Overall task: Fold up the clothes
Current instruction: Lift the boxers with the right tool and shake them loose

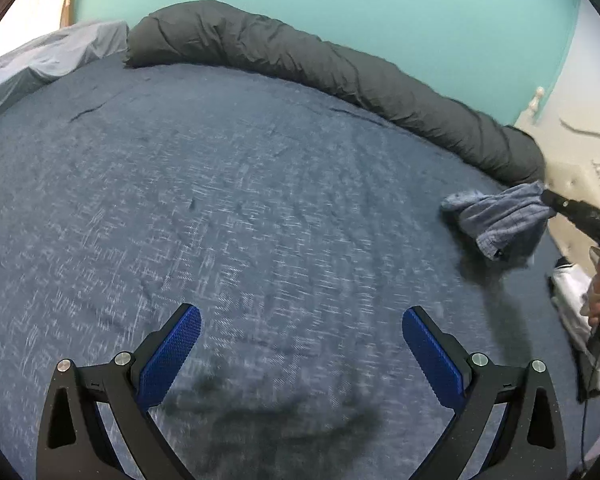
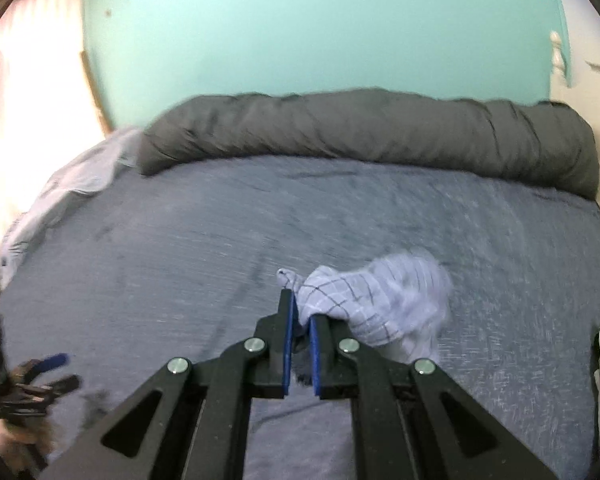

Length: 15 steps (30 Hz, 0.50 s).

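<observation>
A light blue checked garment (image 2: 380, 300) hangs bunched from my right gripper (image 2: 302, 314), which is shut on its edge and holds it above the blue bed cover (image 2: 180, 260). In the left wrist view the same garment (image 1: 500, 220) dangles at the right from the right gripper (image 1: 550, 198), just over the bed. My left gripper (image 1: 302, 340) is open and empty, its blue pads wide apart over the middle of the bed cover (image 1: 220, 200). It also shows in the right wrist view (image 2: 52, 372) at the lower left.
A rolled dark grey duvet (image 1: 300, 52) lies along the far edge against the teal wall. A pale grey pillow (image 1: 52, 60) sits at the far left. A cream headboard (image 1: 572, 152) and white cloth (image 1: 572, 304) are at the right.
</observation>
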Motion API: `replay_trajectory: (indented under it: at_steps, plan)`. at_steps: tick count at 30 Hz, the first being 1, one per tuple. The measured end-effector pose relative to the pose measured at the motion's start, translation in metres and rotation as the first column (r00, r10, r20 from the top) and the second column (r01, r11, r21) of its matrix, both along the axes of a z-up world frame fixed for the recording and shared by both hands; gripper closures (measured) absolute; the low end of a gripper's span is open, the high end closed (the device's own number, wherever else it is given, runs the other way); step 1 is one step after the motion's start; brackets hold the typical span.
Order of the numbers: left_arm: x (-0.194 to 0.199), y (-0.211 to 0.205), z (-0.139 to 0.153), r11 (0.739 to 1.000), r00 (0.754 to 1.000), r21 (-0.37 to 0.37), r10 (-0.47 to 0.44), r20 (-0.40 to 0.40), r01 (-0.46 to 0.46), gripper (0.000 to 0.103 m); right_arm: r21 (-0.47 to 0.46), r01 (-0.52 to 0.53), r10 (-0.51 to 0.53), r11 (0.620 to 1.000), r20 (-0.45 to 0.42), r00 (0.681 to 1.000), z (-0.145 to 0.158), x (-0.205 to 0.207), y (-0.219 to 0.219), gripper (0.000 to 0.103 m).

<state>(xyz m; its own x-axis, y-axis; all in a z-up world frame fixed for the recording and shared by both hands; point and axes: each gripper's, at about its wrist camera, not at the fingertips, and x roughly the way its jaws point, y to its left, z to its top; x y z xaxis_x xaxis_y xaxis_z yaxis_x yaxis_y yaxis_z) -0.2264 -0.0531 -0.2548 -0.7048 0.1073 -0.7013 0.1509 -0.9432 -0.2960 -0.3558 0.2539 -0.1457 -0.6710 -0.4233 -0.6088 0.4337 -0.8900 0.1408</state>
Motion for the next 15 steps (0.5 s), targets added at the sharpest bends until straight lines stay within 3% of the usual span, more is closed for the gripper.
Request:
replay_trajectory:
  at_steps: [11, 15]
  plan:
    - [0.051, -0.004, 0.020, 0.999, 0.999, 0.036, 0.030, -0.030, -0.029, 0.000, -0.071, -0.148, 0.145, 0.986, -0.047, 0.988, 0.081, 0.088, -0.036, 0.096]
    - [0.066, -0.006, 0.029, 0.999, 0.999, 0.020, 0.031, -0.045, -0.030, 0.000, -0.072, -0.119, 0.118, 0.990, -0.018, 0.993, 0.070, 0.080, -0.033, 0.096]
